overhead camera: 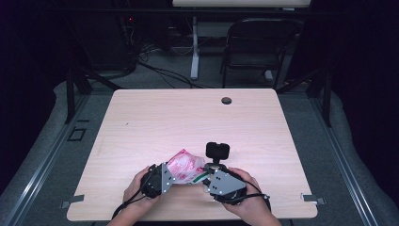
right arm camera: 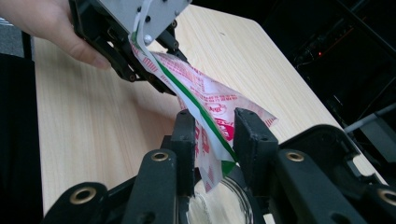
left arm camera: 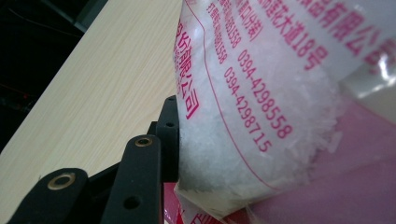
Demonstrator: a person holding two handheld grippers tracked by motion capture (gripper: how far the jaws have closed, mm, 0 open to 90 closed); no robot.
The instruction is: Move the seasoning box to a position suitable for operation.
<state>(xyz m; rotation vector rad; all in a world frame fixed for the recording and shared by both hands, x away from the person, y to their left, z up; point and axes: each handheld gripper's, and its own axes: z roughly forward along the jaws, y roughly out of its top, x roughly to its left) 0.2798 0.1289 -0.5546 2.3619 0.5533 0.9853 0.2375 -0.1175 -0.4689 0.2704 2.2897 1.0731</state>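
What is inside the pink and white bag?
White grainy crystals fill the bag, showing through its clear plastic with pink print. What the crystals are, I cannot tell. The left tongs cover part of the bag, so that part stays hidden.

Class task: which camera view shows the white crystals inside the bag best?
The left gripper view: the crystals fill the clear bag close up. The high view shows the bag as small and pink; the right gripper view shows its edge.
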